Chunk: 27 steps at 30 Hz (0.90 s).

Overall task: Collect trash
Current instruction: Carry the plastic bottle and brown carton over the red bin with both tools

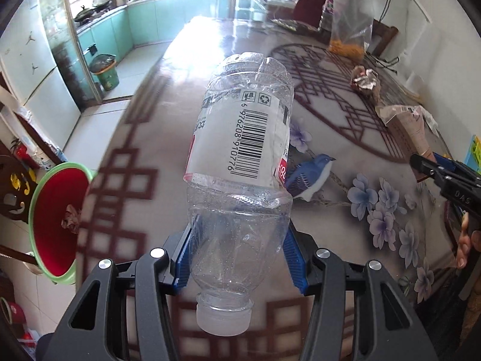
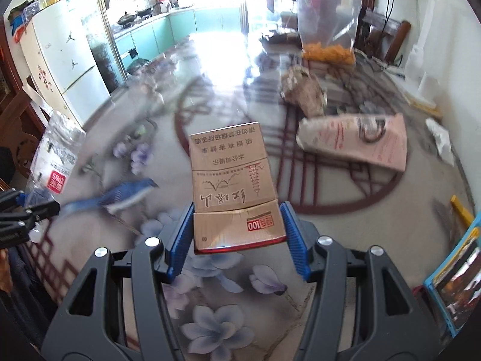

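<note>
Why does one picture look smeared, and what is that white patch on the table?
Right wrist view: motion blur smears the table and its bird print, while the held cigarette box stays sharp. Left wrist view: crisper; the plastic bottle shows a readable barcode. Both views: window glare whitens the tabletop, and the fisheye bends edges.

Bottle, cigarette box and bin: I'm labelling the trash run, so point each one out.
Bottle (image 1: pixel 240 138): left wrist view, on its white barcode label.
Cigarette box (image 2: pixel 231 177): right wrist view, on its printed brown face.
Bin (image 1: pixel 57 219): left wrist view, on its red inner wall.
</note>
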Tool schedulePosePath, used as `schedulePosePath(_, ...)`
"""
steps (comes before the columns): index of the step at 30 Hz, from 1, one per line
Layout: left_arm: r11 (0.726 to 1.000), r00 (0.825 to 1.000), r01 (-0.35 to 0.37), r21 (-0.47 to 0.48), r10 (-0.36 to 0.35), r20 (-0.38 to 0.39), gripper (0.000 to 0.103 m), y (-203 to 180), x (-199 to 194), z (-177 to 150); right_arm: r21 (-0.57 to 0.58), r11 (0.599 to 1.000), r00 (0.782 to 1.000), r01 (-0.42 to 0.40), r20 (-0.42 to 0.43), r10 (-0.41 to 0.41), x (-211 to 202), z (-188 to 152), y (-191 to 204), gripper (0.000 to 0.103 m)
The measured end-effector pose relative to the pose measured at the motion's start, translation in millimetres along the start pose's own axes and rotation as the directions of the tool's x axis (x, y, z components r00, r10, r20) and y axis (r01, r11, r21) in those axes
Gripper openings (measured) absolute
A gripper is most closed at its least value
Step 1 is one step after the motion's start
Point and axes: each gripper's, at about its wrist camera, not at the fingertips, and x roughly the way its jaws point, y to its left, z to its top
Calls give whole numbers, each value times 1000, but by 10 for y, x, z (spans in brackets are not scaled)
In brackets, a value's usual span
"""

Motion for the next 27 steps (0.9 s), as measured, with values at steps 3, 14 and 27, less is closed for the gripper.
schedulePosePath(3,1000,999,-10,-15,11,31,49,108,-112,24,32,999,999,-37,9,37,-125,92,116,55)
schedulePosePath(14,999,994,0,-44,5,108,49,443,-445,21,-8,996,994,-93,50,94,-413,369,825,55)
schedulePosePath(27,993,984,-70,-99,85,154,50,954,-756,-10,-86,987,988,-137,56,142,-532,456,1421,55)
